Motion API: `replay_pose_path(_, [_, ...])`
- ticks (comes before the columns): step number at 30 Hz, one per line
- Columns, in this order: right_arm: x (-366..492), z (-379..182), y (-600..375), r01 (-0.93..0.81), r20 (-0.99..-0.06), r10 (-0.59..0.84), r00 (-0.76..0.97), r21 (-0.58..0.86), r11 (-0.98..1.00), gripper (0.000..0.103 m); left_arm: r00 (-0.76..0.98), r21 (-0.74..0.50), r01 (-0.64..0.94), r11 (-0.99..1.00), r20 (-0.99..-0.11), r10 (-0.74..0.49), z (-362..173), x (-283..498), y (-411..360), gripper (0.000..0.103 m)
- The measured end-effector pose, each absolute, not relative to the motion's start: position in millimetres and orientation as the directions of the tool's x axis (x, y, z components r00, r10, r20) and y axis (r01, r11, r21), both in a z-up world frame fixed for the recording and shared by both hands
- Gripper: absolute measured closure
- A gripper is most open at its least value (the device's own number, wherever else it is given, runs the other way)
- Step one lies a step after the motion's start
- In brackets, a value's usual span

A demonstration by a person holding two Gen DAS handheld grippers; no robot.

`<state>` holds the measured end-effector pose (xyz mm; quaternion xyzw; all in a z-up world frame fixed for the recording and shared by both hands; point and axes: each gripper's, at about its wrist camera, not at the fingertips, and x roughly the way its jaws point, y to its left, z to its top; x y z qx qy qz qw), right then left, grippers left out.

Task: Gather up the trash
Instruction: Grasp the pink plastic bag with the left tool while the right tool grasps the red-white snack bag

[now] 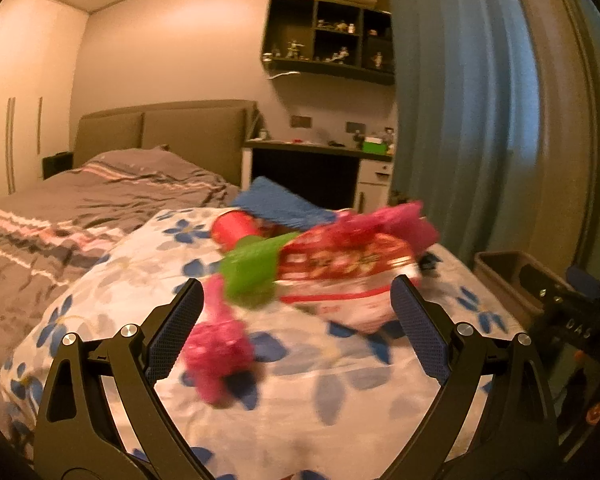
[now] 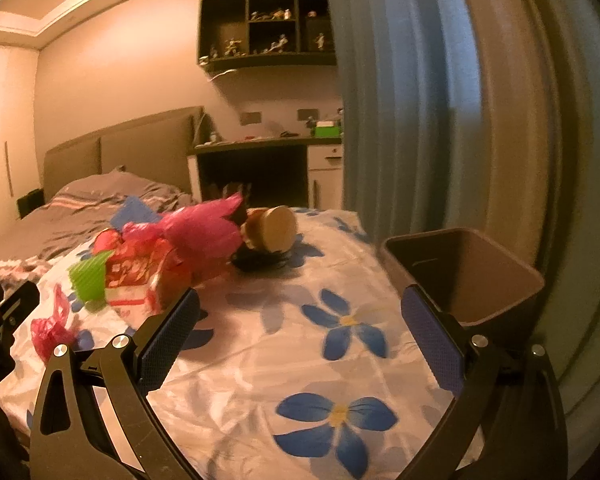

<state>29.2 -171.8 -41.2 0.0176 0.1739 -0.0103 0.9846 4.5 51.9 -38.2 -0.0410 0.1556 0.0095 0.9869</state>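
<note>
Now | left tool wide open, holds nothing; pink wrapper lies between its fingers | right tool wide open, holds nothing; brown bin just beside

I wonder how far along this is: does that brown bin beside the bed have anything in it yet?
Seemingly empty: the brown bin shows only bare dark inner walls in the right wrist view, though its bottom is hidden.

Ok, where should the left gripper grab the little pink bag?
Probably by its crumpled lump. The pink bag lies loose and alone on the flowered sheet, just inside the open left gripper, near its left finger. Come from above and the near side, pinching across the lump, since thin plastic gives no firm edge.
</note>
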Motion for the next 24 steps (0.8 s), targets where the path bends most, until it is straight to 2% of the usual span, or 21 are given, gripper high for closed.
replay_pose_path(12, [56,-56,-128,-0.108,-0.376,0.106,0.920,0.017,0.994,0.012,0.910,-0.112,-0.150,0.982,-0.403,0.093,-74,26,106,0.019])
replay_pose_path(15, [64,-56,-118,-0.131,-0.370,0.124,0.921,0.005,0.991,0.013,0.903,-0.103,-0.135,0.985,-0.422,0.080,-80,35,105,0.027])
replay_pose_path(17, [70,-56,-112,-0.146,-0.368,0.138,0.919,0.005,0.989,0.014,0.892,-0.109,-0.126,0.986,-0.446,0.064,-86,42,106,0.035])
replay_pose_path(21, [85,-59,-104,-0.175,-0.388,0.168,0.906,0.017,0.984,0.024,0.879,-0.109,-0.115,0.987,-0.475,0.050,-93,49,107,0.045])
replay_pose_path(23, [93,-63,-100,-0.198,-0.412,0.192,0.891,0.028,0.980,0.033,0.872,-0.120,-0.103,0.987,-0.488,0.032,-95,51,108,0.054])
replay_pose_path(24, [97,-65,-98,-0.213,-0.426,0.209,0.880,0.041,0.976,0.040,0.871,-0.124,-0.103,0.987,-0.490,0.030,-96,52,109,0.056])
